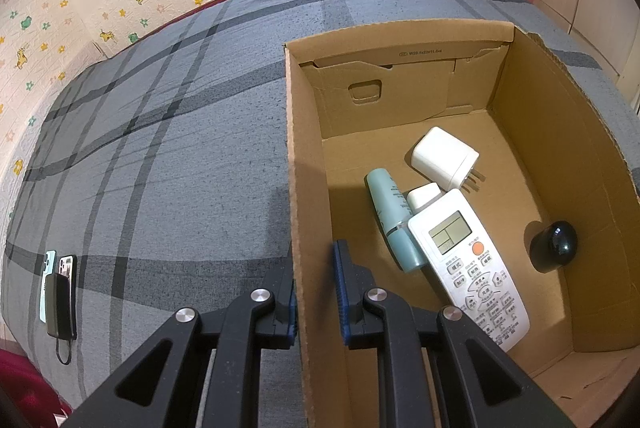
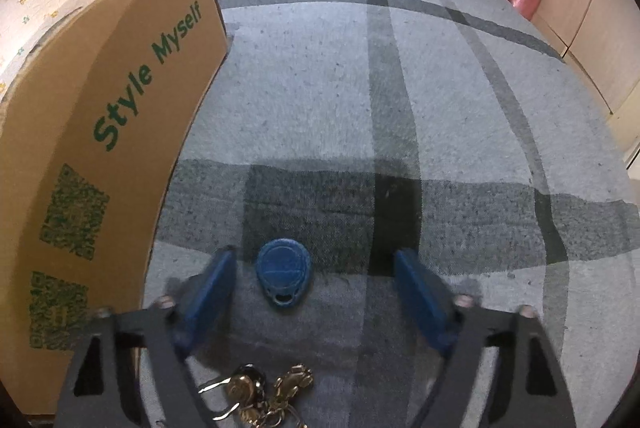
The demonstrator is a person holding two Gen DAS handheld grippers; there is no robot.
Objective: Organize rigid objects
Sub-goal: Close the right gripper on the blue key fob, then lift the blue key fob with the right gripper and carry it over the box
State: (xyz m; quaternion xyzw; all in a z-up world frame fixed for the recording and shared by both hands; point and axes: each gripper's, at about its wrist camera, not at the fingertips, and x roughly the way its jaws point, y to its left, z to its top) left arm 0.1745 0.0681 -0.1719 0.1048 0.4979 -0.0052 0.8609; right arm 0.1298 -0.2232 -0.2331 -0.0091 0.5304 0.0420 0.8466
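- The left gripper (image 1: 316, 292) is seen clamped on the near side wall of the cardboard box (image 1: 304, 155), one blue pad outside the wall and one inside.
- The right gripper (image 2: 314, 276) is held over the plaid bedspread (image 2: 400, 87) with its jaws apart; no earlier view is given, and nothing is pressed by the pads.
- A bunch of keys (image 2: 256, 396) is seen lying at the base of the right gripper, and the blue key fob (image 2: 285, 274) is found on the cloth between the pads, touched by neither.
- Inside the box, a white remote control (image 1: 468, 268) is laid beside a teal tube (image 1: 394, 220), with a white charger plug (image 1: 444, 155) farther back and a dark round object (image 1: 556, 244) near the right wall.
- Two phones (image 1: 60, 288) are seen at the far left of the bed.
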